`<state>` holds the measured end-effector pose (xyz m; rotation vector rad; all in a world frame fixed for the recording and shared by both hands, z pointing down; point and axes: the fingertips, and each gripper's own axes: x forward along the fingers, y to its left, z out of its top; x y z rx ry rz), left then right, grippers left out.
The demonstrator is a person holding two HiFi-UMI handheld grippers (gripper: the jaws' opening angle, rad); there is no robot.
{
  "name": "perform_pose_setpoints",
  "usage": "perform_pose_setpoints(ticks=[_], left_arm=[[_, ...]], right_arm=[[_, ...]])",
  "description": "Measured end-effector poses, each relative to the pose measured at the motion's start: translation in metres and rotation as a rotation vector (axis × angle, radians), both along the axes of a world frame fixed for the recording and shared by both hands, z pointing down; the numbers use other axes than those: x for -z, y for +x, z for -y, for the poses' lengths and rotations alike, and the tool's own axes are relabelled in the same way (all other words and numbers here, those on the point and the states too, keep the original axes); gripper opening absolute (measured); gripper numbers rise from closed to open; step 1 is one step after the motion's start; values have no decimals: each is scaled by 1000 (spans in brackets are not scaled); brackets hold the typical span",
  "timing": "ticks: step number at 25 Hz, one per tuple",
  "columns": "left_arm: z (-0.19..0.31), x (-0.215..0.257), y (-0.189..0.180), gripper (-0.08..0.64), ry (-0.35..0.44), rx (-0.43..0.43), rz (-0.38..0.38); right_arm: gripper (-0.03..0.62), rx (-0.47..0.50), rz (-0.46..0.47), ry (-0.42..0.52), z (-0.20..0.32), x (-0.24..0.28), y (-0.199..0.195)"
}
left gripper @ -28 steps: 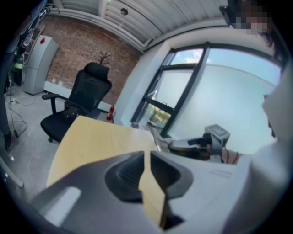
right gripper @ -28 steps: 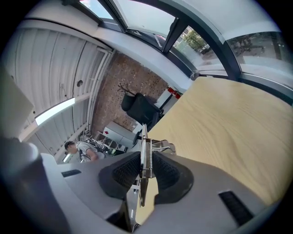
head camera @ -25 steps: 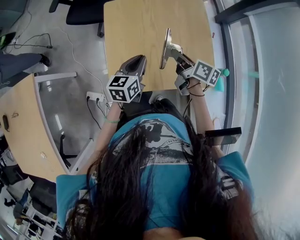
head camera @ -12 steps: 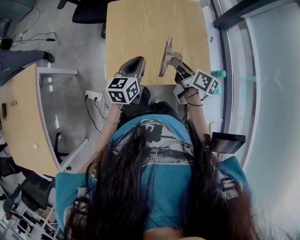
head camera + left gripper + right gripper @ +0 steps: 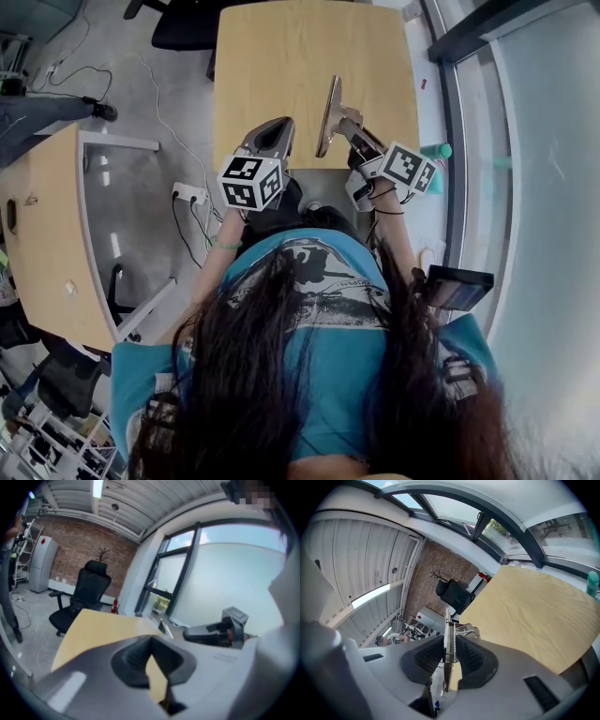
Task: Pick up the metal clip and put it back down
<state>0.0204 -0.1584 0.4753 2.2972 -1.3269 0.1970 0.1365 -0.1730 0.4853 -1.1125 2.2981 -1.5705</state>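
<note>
A long metal clip [image 5: 330,116] is held up on edge above the near edge of the wooden table [image 5: 281,56]; in the right gripper view the metal clip [image 5: 449,637] stands upright between the ribbed pads, its spring showing. My right gripper [image 5: 350,128] is shut on it. My left gripper [image 5: 269,139] hovers to the clip's left over the table's near edge, jaws together with nothing in them. In the left gripper view the left gripper [image 5: 150,652] shows its tips touching, and the right gripper [image 5: 213,632] appears off to the right with the clip [image 5: 164,627].
A black office chair [image 5: 178,23] stands beyond the table's far left corner. A second wooden desk [image 5: 42,234] is at the left, with a power strip [image 5: 192,195] on the floor. A teal object [image 5: 439,150] and a glass wall lie to the right.
The clip stays gripped in the right gripper and has shifted slightly away and more upright. The left gripper has barely moved.
</note>
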Motion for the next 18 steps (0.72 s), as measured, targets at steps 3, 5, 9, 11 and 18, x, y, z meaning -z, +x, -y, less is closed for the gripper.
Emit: perform_pose_setpoints(ticks=[3,5,9,11,18], left_arm=[[-1,-1,1,3,0,-13,20],[-2,-2,1,2,0,-25,41],[1,2,-4,2,20,14,16],[3,3,-6,3,20,34,-10],[1,2,-11,3,0,54,-26]], right_arm=[[94,0,1,1,0,0,0],[94,-1,3,0,1,0,0],[93,-6,6,-1,2,1,0],[92,-8,6,-1,2,0,1],[93,-6,7,-6,1,0,0]])
